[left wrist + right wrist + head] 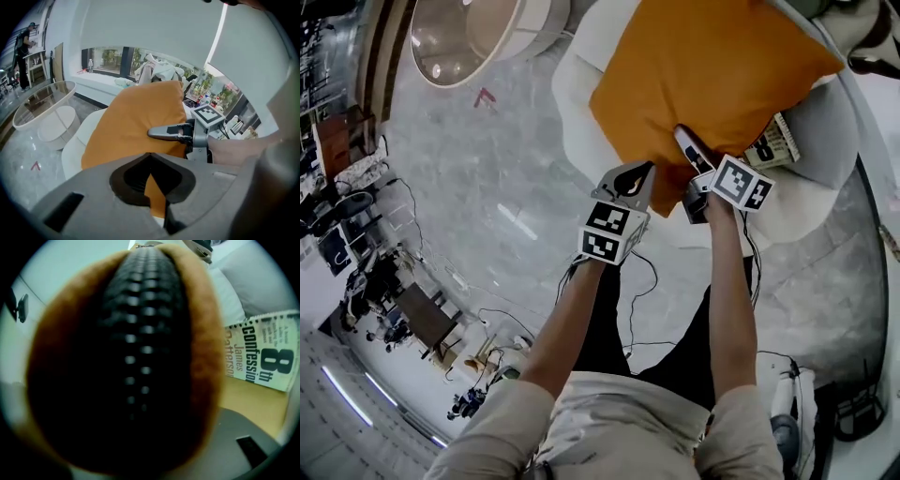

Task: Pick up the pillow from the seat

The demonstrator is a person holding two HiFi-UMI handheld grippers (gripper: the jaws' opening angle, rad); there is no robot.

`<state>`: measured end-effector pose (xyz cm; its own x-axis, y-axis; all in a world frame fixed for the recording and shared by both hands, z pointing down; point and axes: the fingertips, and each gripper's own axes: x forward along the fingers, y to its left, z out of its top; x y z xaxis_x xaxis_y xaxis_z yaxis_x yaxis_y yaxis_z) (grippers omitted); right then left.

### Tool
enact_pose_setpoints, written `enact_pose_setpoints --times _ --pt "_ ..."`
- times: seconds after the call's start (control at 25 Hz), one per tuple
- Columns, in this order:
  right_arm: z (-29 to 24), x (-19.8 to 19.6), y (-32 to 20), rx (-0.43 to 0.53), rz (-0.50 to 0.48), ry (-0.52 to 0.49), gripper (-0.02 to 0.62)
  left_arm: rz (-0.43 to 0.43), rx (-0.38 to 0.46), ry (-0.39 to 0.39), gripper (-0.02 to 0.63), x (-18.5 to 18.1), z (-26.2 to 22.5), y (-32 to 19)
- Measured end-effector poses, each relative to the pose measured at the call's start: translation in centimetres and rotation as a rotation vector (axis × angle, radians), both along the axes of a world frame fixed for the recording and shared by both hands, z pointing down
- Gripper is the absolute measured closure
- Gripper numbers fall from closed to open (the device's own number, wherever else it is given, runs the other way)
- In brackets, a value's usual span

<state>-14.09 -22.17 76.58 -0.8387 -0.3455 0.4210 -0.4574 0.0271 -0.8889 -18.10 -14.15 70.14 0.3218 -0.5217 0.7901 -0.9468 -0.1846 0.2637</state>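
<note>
The orange pillow (712, 75) hung lifted above the white seat (577, 89), filling the head view from 12 to 2 o'clock. Its lower edge, toward 6 o'clock, was held by both tools. The left gripper (633, 180) had its fingers clamped on a fold of orange fabric. The right gripper (689, 155), just beside it at 3 o'clock, seemed clamped on the zipper (140, 333) edge, though the cloth swamped its own view. A spiral-bound book (773, 145) lay on the seat at 4 o'clock of the pillow.
</note>
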Motion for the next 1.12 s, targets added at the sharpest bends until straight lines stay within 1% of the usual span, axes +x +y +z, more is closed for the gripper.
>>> enact_pose_setpoints --times 0.08,0.2,0.36,0.44,0.56,0.68,0.84,0.92,1.04,1.12 --pt "-1.0 0.4 0.2 0.017 -0.010 0.032 0.357 -0.020 0.010 -0.006 0.597 -0.4 -1.3 0.1" --pt "-2.2 1.5 0.5 0.058 -0.046 0.098 0.357 -0.052 0.018 -0.001 0.597 -0.1 -2.9 0.8" --pt "-3.3 1.2 -0.6 0.132 -0.128 0.204 0.357 -0.038 0.028 -0.010 0.597 -0.9 -3.3 -0.3" --pt "-5.0 1.8 -0.5 0.182 -0.181 0.267 0.357 -0.051 0.049 -0.004 0.597 -0.9 -4.7 -0.8" --pt "-7.9 4.2 0.4 0.253 -0.263 0.370 0.357 -0.091 0.070 0.047 0.597 1.1 -7.1 -1.0" --pt "-10.0 6.4 0.6 0.317 -0.327 0.462 0.357 -0.108 0.081 0.104 0.597 3.6 -8.7 -1.8" --pt "-12.3 9.2 1.3 0.383 -0.381 0.570 0.358 -0.087 0.106 0.132 0.597 6.8 -11.0 -2.5" --pt "-13.5 10.1 1.9 0.430 -0.395 0.616 0.357 -0.076 0.112 0.145 0.597 7.7 -12.1 -2.4" --pt "-15.3 10.6 2.2 0.541 -0.414 0.699 0.357 -0.065 0.105 0.177 0.597 8.4 -13.5 -2.2" --pt "-16.8 10.8 2.3 0.609 -0.422 0.752 0.357 -0.048 0.109 0.180 0.597 8.6 -14.6 -2.0"
